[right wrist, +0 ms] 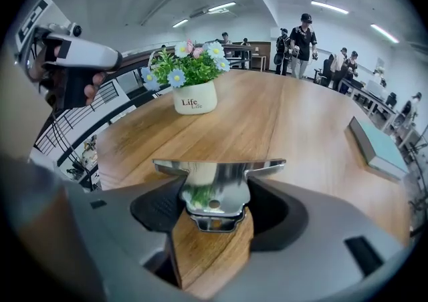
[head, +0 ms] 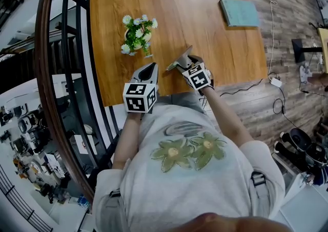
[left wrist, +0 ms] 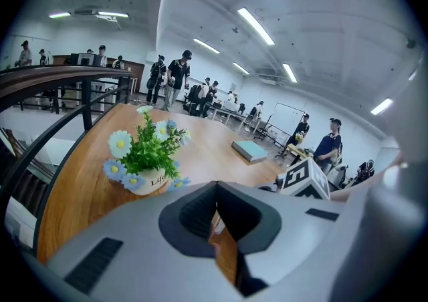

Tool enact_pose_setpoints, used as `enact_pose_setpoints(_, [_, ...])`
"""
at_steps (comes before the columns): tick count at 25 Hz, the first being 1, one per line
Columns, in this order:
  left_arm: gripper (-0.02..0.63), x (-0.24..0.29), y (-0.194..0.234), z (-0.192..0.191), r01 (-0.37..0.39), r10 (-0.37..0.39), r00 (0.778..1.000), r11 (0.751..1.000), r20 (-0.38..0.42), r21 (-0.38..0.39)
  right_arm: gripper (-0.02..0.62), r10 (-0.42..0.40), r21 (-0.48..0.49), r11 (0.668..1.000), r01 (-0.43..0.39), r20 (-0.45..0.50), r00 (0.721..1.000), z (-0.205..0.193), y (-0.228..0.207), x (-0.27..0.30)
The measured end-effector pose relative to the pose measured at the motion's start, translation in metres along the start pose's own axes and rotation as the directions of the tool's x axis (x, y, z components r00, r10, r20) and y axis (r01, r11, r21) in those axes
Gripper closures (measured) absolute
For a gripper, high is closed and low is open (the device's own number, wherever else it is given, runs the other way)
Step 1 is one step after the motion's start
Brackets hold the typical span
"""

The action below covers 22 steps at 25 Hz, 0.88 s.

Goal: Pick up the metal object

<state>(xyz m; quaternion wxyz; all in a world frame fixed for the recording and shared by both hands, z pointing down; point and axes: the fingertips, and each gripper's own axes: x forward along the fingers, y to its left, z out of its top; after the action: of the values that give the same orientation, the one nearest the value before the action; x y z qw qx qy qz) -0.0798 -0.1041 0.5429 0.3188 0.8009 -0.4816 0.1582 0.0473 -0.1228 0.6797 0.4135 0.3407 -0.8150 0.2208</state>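
metal object, a shiny flat piece with a wide top edge, sits pinched between the two jaws of the right hand-held gripper, which close on its narrow lower part. in the head view it shows near the front edge of the worktop, at that gripper's tip and just right of the flowers. the grasp looks made, and the piece seems to be clear of the wood, though i cannot say for sure that it has left the surface. what is left, by my reading, is only to raise it well free and hold it steady.

the left hand-held gripper has its jaws pressed together on nothing, and hangs over the worktop's front edge, beside the right one.

the one container here is a white pot. it stands upright on the worktop and holds a bunch of green stems with blue and white flowers. a teal book lies well apart, at the far side.
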Motion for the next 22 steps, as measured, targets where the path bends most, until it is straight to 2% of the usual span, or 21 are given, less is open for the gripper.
enact_pose_setpoints(22, [0.592,0.002,0.008,0.009,-0.009,0.008,1.000,1.000,0.017,0.012,0.306,0.010,0.000,1.000,-0.010,0.121,0.993,0.049,0.014,-0.053])
